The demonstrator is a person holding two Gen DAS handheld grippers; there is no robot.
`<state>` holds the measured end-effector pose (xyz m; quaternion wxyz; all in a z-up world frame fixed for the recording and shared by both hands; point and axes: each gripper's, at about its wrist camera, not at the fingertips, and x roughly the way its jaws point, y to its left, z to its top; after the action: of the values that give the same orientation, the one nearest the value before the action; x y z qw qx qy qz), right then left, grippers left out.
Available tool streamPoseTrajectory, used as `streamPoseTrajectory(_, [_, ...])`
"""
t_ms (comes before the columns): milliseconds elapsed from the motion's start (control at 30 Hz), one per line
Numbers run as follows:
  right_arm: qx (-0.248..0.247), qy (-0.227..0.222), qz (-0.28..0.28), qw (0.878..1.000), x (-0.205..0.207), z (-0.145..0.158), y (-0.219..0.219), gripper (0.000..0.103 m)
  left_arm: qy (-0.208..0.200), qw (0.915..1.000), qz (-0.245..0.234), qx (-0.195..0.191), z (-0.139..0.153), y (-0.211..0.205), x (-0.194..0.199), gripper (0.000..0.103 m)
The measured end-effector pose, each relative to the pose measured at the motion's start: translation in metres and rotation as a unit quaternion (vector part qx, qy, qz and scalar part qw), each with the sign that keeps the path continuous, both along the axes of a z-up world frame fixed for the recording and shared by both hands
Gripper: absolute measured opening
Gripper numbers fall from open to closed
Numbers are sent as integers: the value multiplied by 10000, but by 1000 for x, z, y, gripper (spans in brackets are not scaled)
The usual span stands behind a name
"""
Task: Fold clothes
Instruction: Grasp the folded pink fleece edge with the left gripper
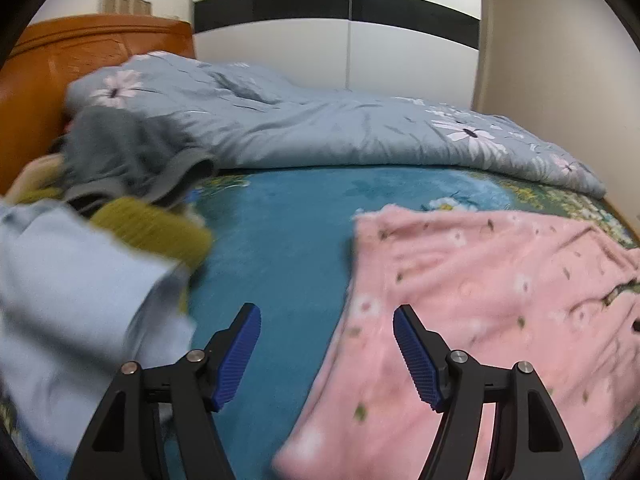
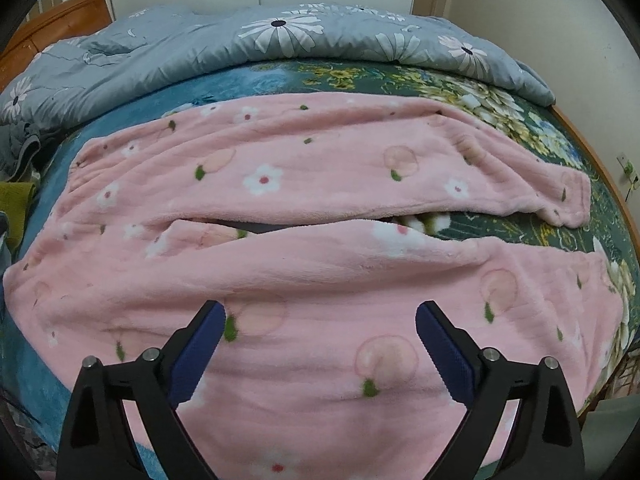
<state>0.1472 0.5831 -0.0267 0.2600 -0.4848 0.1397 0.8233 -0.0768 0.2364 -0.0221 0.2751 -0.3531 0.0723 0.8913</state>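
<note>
Pink fleece trousers (image 2: 320,184) lay spread across the bed (image 1: 280,240); the right tool (image 2: 320,320) hung over them, spread and empty, as was the left tool (image 1: 326,326).

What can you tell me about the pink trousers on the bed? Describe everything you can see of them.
The pink trousers look like soft fleece, printed with white flowers, pale peach circles and small green leaves. They lie spread flat on the blue bed cover, both legs stretched side by side with a narrow gap between them, cuffs toward the right in the right wrist view. The fabric is slightly rumpled. Neither gripper holds them; the right gripper is over the nearer leg, jaws open.
</note>
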Motion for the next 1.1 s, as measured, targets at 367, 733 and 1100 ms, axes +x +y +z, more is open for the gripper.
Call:
streamPoseTrajectory(367, [-146,188,-267,9994,18,-16,38,96,-1538,9870,-456,29,-46,110,-143,72])
streamPoseTrajectory(733, [-427,421,-943,9937,68,-35,87,96,-2037,9782,-358,-169,-78,137,-155,36])
streamPoseTrajectory(1100, [-450,703,-889,9925,88,-29,98,97,-1277,9846,1192,-117,-22,71,-199,34])
